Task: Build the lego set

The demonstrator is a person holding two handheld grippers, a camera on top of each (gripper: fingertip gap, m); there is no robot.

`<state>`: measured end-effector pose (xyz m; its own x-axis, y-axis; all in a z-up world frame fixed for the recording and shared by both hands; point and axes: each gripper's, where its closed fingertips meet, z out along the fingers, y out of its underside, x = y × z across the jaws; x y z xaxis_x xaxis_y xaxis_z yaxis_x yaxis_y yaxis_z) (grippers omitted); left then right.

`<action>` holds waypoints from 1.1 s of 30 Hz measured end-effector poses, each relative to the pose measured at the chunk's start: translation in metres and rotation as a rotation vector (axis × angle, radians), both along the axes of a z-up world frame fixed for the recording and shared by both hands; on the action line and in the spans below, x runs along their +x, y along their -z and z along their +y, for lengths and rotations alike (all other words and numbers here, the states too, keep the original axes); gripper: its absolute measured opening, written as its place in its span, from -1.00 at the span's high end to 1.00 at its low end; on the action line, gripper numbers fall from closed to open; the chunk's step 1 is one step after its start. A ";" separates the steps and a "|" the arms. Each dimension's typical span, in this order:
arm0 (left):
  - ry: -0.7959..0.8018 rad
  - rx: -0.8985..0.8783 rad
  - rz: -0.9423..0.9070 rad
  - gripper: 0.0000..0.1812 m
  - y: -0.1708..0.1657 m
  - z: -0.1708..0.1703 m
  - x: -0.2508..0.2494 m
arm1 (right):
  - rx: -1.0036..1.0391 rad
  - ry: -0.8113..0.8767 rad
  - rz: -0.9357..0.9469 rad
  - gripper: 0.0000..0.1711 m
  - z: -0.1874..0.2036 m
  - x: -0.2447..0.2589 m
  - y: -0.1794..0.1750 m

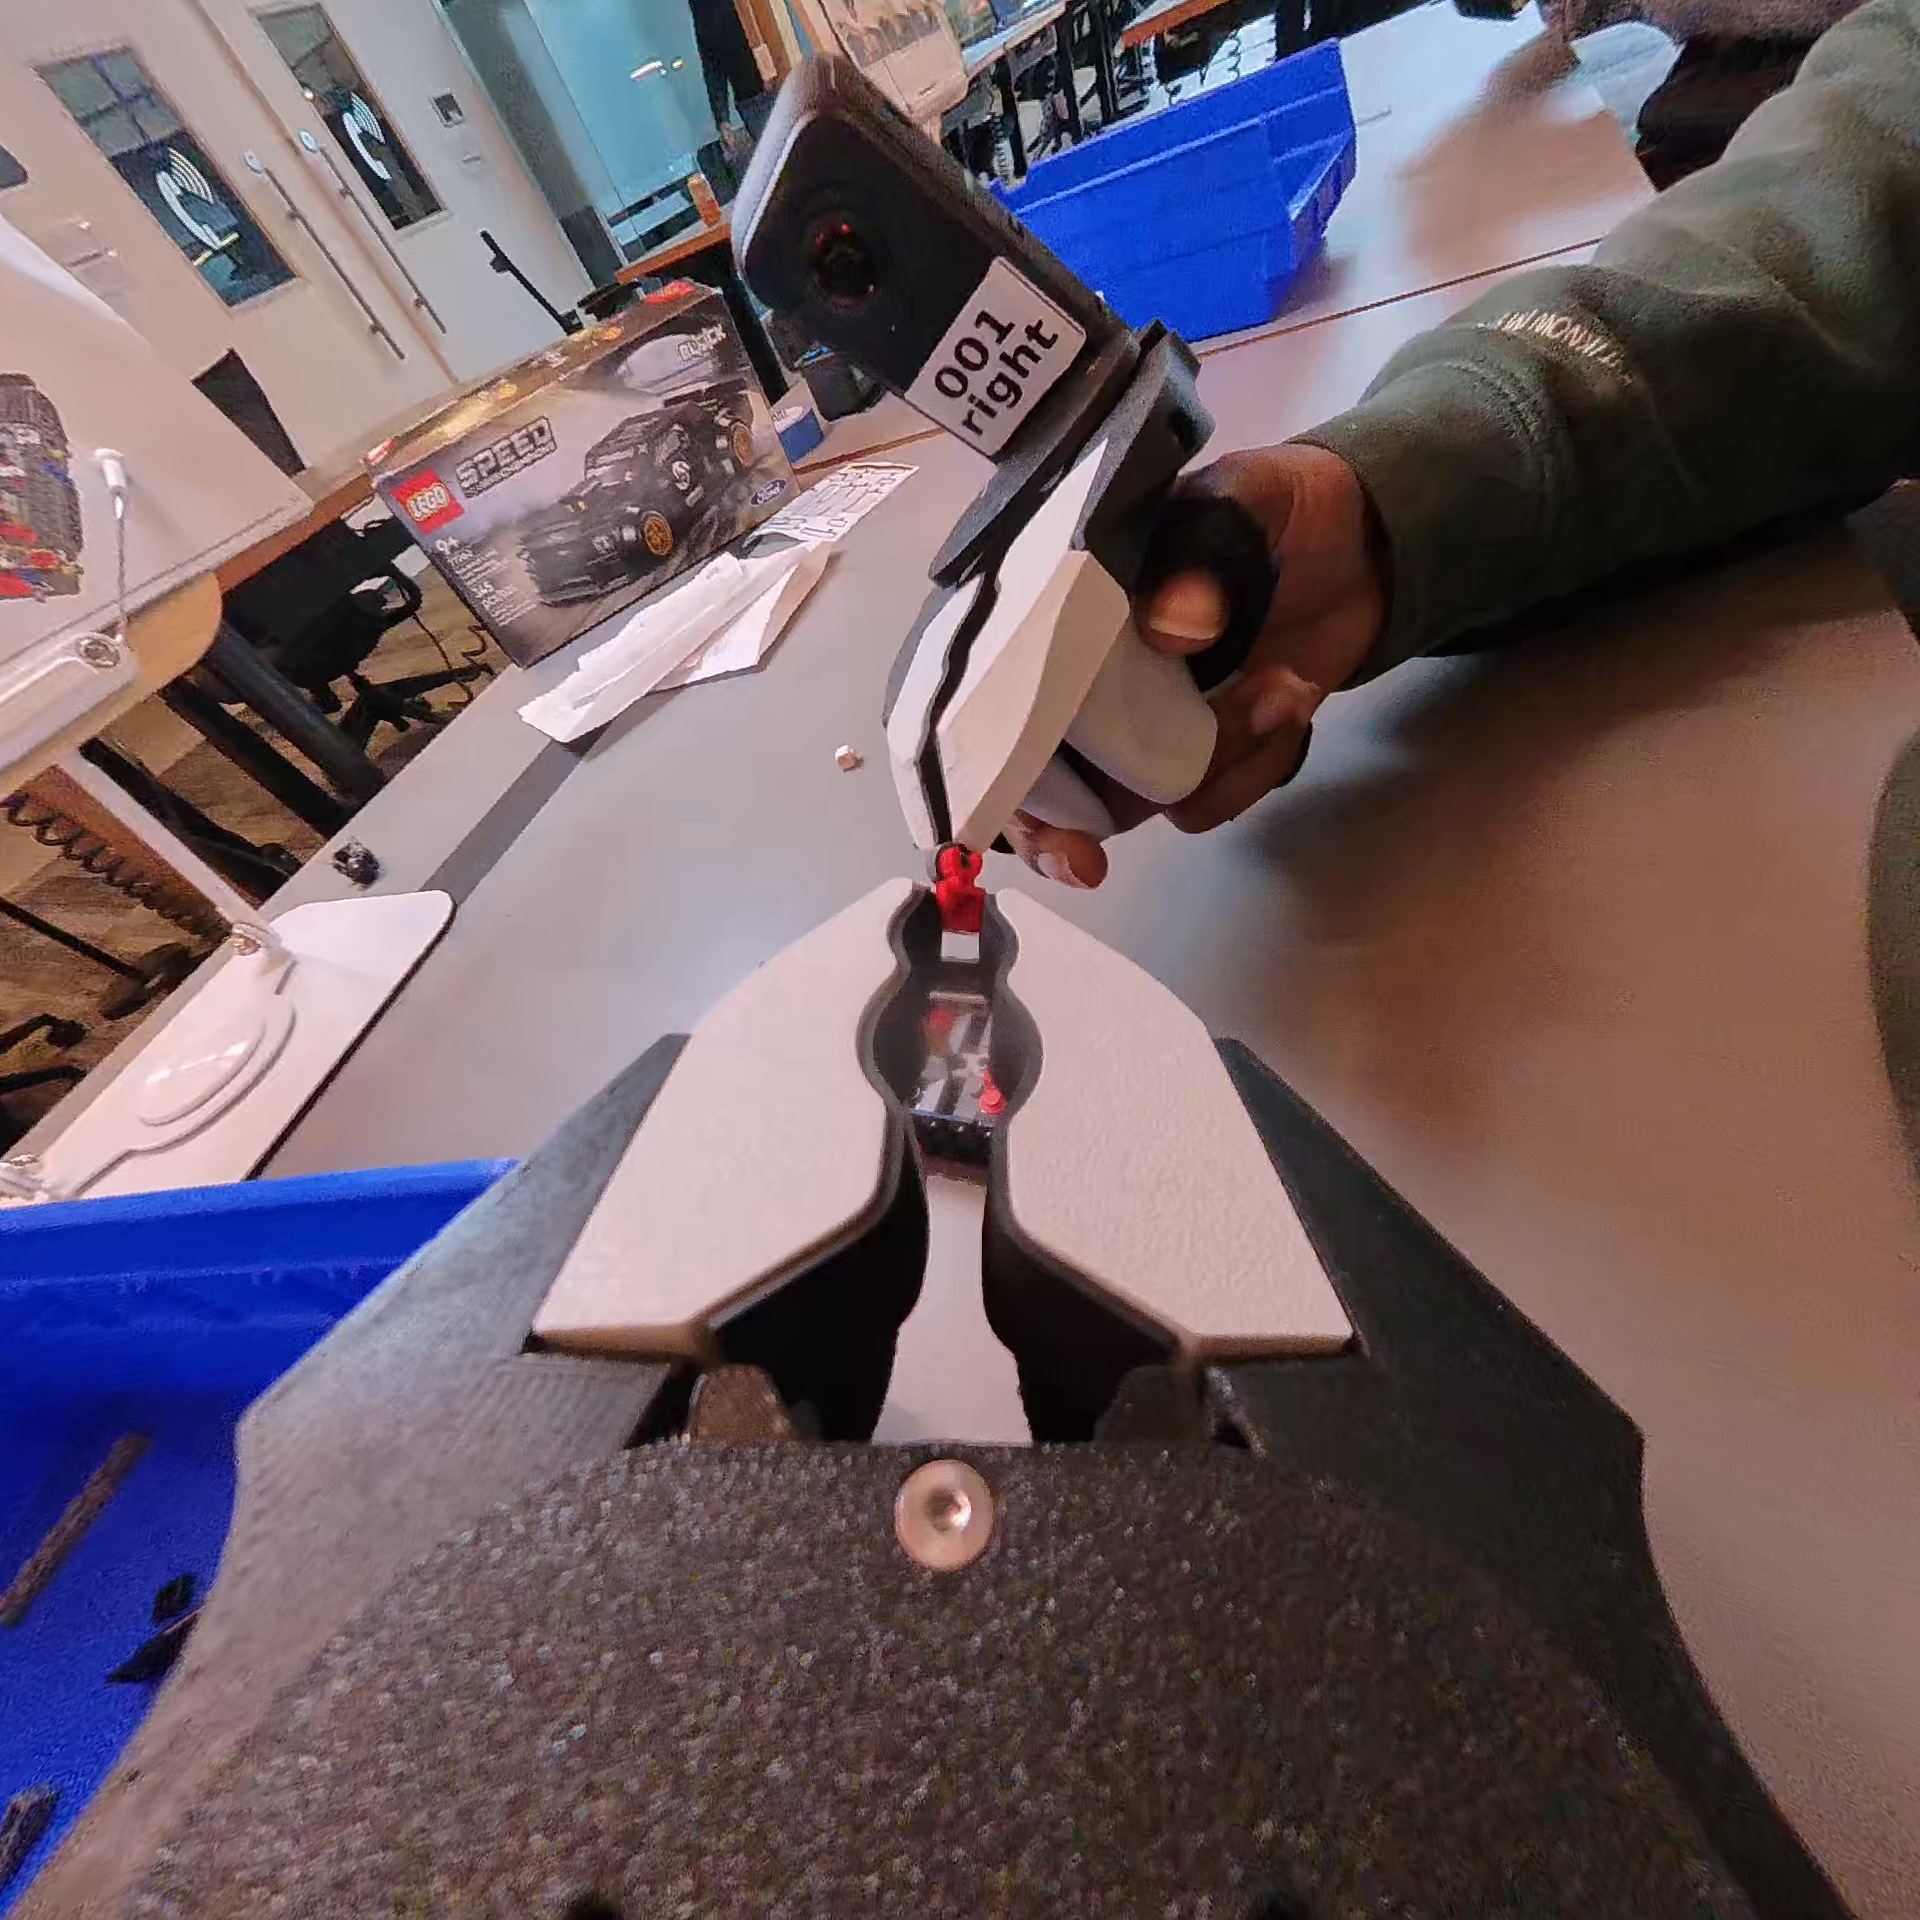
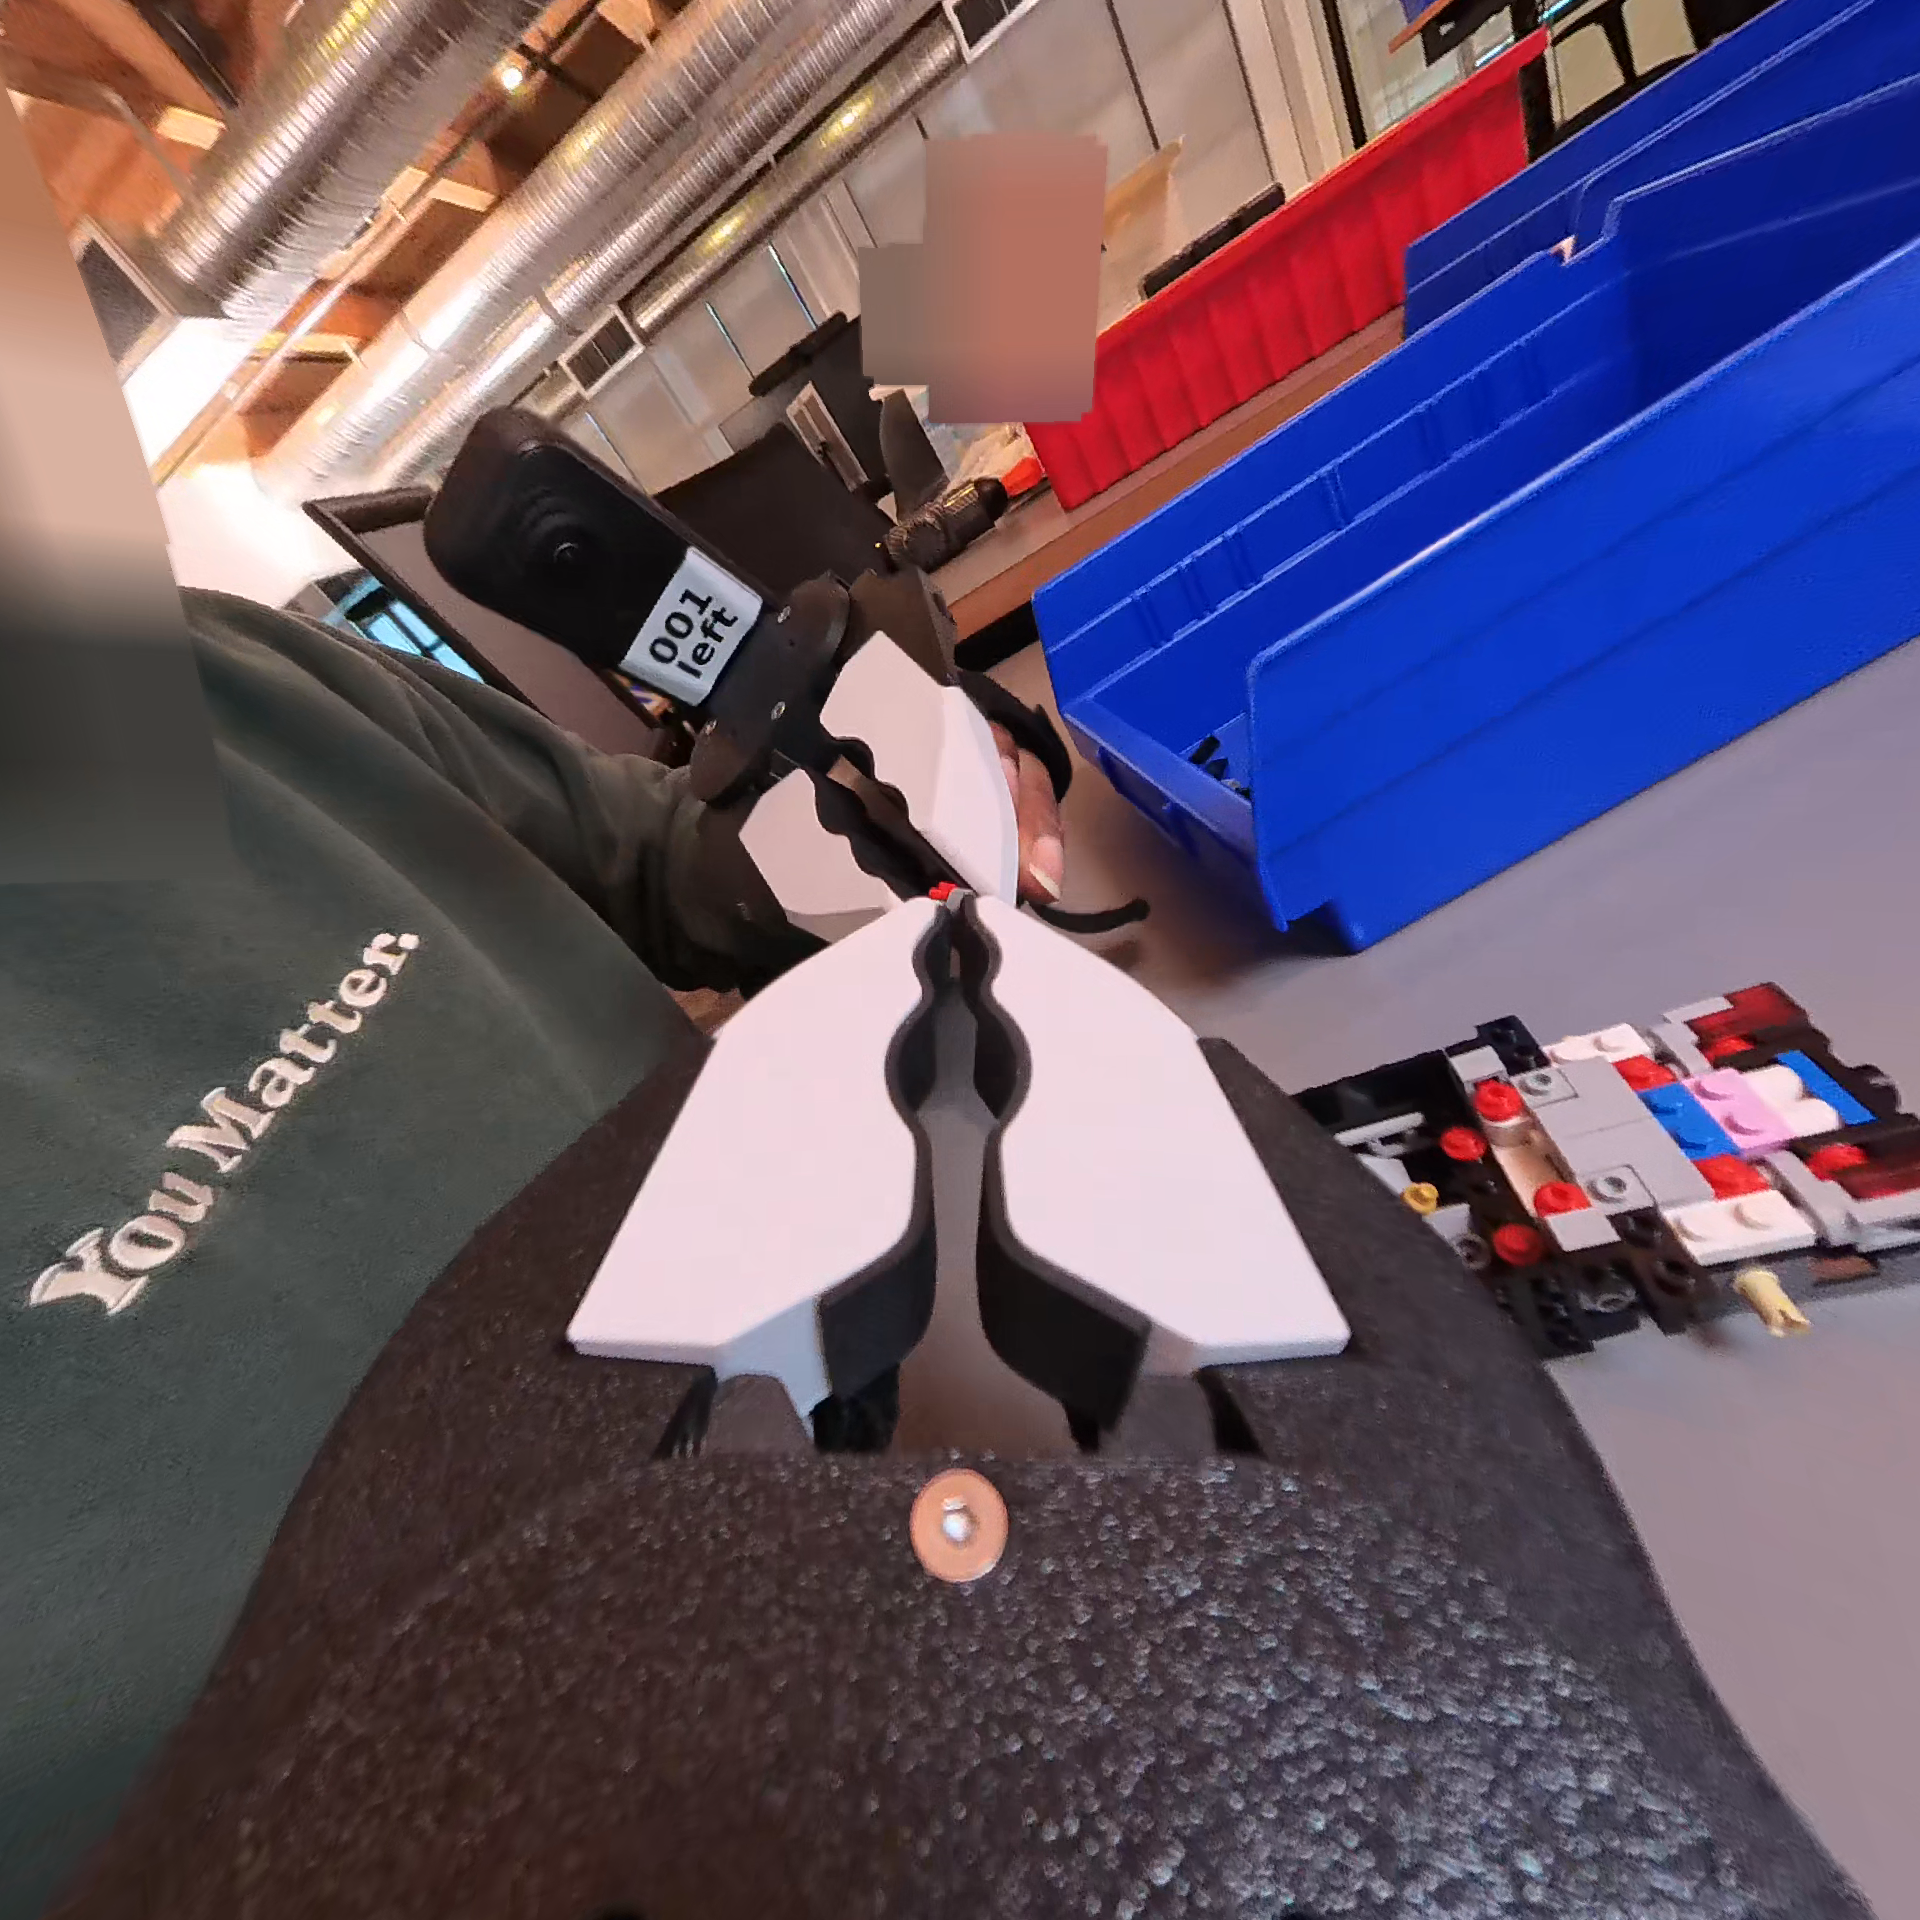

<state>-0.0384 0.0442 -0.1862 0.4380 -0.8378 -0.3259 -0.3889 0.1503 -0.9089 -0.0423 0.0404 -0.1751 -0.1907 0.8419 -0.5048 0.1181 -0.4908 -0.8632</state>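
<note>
Bright even indoor light, soft shadows on grey table [image 1: 1558, 1039], strong wide-angle bending at edges, motion blur at 1 o'clock in left wrist view, ceiling lamp glare at 11 o'clock in right wrist view

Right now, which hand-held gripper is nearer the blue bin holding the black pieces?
Left. The left hand-held gripper sits right beside the blue bin; the right hand-held gripper meets it tip-to-tip, farther out over the table.

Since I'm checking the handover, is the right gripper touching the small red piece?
Touching. In the left wrist view the right gripper has its fingertips closed on the top of the small red piece, with no gap visible; the left gripper grips it from below.
</note>
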 end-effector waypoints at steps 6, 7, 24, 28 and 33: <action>0.041 0.006 -0.014 0.92 -0.001 -0.004 0.001 | 0.150 0.023 -0.061 0.98 -0.004 0.001 0.001; 0.043 0.012 -0.010 0.92 -0.001 -0.005 0.001 | 0.193 0.033 -0.079 0.98 -0.004 0.002 0.001; 0.077 0.198 0.055 0.91 -0.007 -0.014 0.007 | 0.137 -0.043 -0.065 0.76 -0.014 0.012 -0.005; 0.061 0.261 0.098 0.91 -0.007 -0.014 0.007 | 0.194 -0.039 -0.087 0.95 -0.018 0.008 -0.003; 0.071 0.312 0.157 0.91 -0.004 -0.016 0.008 | 0.232 -0.058 -0.111 0.96 -0.022 0.008 -0.001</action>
